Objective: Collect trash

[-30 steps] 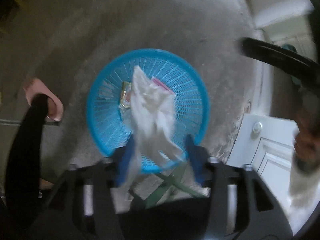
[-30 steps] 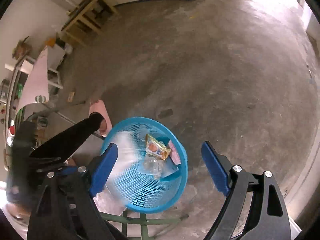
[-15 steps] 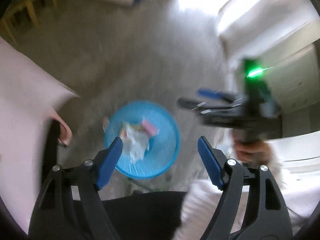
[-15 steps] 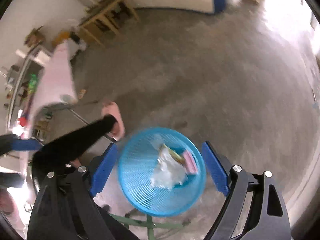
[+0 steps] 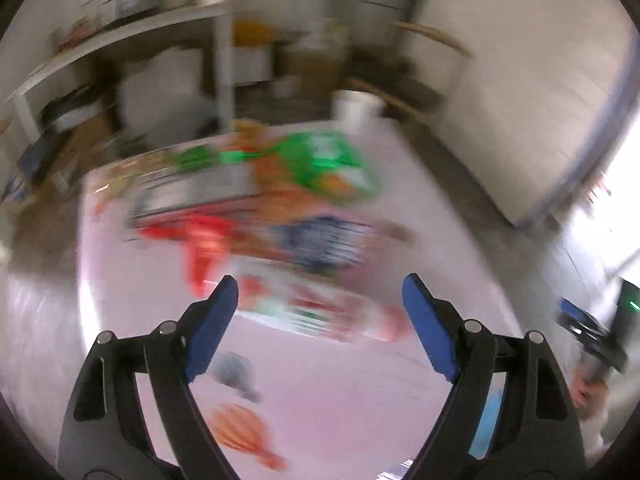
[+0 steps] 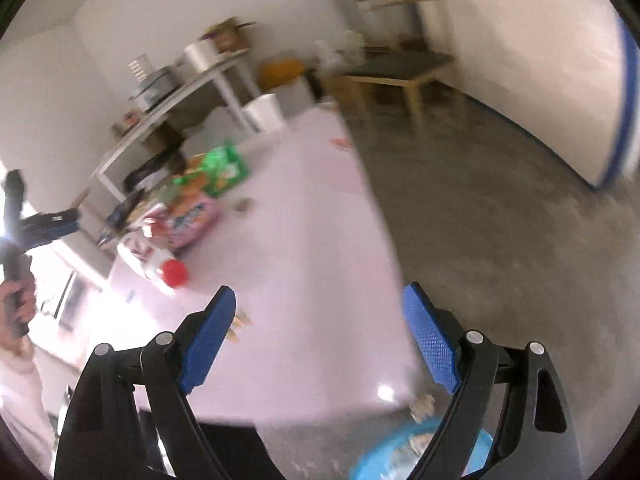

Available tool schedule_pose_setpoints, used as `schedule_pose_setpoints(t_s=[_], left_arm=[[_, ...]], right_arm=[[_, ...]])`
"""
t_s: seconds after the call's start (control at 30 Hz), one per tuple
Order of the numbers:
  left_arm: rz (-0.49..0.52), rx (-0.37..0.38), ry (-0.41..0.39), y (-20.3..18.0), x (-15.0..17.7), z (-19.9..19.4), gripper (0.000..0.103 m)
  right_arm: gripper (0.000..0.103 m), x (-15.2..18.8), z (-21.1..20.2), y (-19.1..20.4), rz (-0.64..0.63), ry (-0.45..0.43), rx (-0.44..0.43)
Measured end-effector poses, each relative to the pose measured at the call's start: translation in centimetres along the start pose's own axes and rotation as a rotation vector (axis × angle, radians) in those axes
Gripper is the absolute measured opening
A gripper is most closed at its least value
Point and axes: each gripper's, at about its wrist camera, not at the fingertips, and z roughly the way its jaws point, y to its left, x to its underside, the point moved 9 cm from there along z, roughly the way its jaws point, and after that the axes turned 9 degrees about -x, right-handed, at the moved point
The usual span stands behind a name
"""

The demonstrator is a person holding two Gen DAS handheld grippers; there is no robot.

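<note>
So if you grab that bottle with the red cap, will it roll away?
Probably, if nudged. The bottle seems to lie on its side on the pink table, and its round body could roll. It looks like clear plastic, so likely light and maybe squashy. The picture is blurry, so I can't tell if it's empty.

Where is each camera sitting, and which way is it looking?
Left wrist: sits on the left gripper, looking down its open, empty fingers at the pink table with blurred packets; the right gripper and its hand show at the right edge.
Right wrist: sits on the right gripper, open and empty, looking across the same table, the floor and the blue basket; the left gripper shows far left.
Both share: the table, the green packet, the other gripper.
</note>
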Motion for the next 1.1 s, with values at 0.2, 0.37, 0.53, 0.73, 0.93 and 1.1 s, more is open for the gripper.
schedule_pose_setpoints(t_s=[0.2,0.37,0.53,0.73,0.93,1.1], left_arm=[[-0.097,0.078,0.152,7.1,-3.2,10.4,0.084],[-0.095,0.054,0.302,9.6,-1.3,17.1,0.084],[-0.045,0.048,0.295,9.5,-0.9,19.8,0.084],[0.123,-0.078,0.262,8.8,-0.1,19.6,0.053],[0.102,-0.051,0.255,9.9,1.7,17.8,0.038],[0.001,-0.026,0.206,12.6,2.6,15.0,0.031]], right_arm=[[0.083,-4.9,8.5,7.6,-0.132,0.067,-0.097],[0.083,-7.3,12.2,10.8,-0.187,0.082,-0.144],[0.084,-8.7,15.0,13.1,-0.236,0.098,-0.156],[0.085,-9.2,17.6,15.2,-0.286,0.119,-0.155],[0.085,-9.0,20.2,18.7,-0.357,0.180,-0.196],[0.090,-10.2,23.9,25.7,-0.644,0.272,-0.256]])
